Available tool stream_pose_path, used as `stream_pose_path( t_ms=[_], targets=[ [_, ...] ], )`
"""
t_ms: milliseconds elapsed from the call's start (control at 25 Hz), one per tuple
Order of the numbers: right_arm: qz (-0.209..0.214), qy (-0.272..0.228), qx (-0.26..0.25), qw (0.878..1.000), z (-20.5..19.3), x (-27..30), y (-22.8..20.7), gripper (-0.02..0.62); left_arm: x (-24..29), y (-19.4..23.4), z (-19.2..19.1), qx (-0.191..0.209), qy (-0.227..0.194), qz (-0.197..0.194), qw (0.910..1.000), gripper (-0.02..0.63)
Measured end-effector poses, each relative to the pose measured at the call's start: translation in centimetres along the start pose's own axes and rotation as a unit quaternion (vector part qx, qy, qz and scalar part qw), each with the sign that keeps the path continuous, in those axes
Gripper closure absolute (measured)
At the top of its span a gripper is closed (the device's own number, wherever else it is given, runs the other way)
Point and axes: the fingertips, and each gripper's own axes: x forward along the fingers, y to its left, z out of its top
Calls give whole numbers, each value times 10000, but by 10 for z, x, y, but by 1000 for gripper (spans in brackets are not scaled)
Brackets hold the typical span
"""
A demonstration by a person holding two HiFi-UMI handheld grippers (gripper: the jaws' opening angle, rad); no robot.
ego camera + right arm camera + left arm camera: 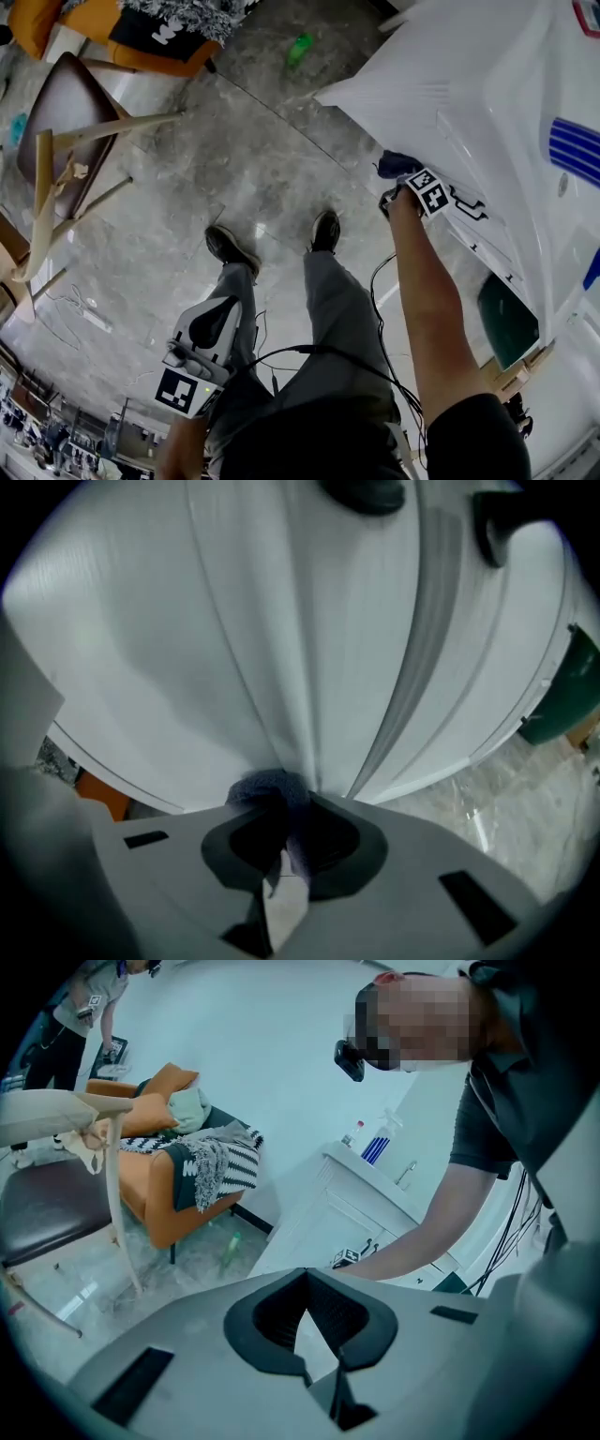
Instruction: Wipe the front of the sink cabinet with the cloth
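Observation:
The white sink cabinet [469,103] fills the right of the head view, its panelled front [281,621] close before the right gripper view. My right gripper [405,190] is shut on a dark blue cloth [396,165] and presses it against the cabinet front. In the right gripper view the cloth [267,787] bunches between the jaws of that gripper [281,832], touching a panel groove. My left gripper [214,323] hangs low beside the person's left leg, away from the cabinet, jaws shut on nothing. The left gripper view shows its jaws [305,1321] and the cabinet [319,1222] beyond.
A wooden chair with a dark seat [66,122] and an orange armchair [141,37] stand to the left on the marble floor. A green bottle [299,49] lies on the floor. A dark green bin [506,319] sits by the cabinet. Cables hang by the legs. Another person [84,1007] stands far back.

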Motion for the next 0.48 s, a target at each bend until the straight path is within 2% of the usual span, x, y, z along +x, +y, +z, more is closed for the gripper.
stream_pose_path(
  t_ms=[120,360,480],
  targets=[
    [198,30,101,9997,-2,-1,11,548,-2,3,-2,17,54,10,10000,602],
    [922,67,472,9946,0,-20,82,548,-6,-6,10,120,61,-29,9999,602],
    [835,-141,464,9953,18,-49,71,548,-9,-14,26,136,-12,-59,9999,602]
  ],
)
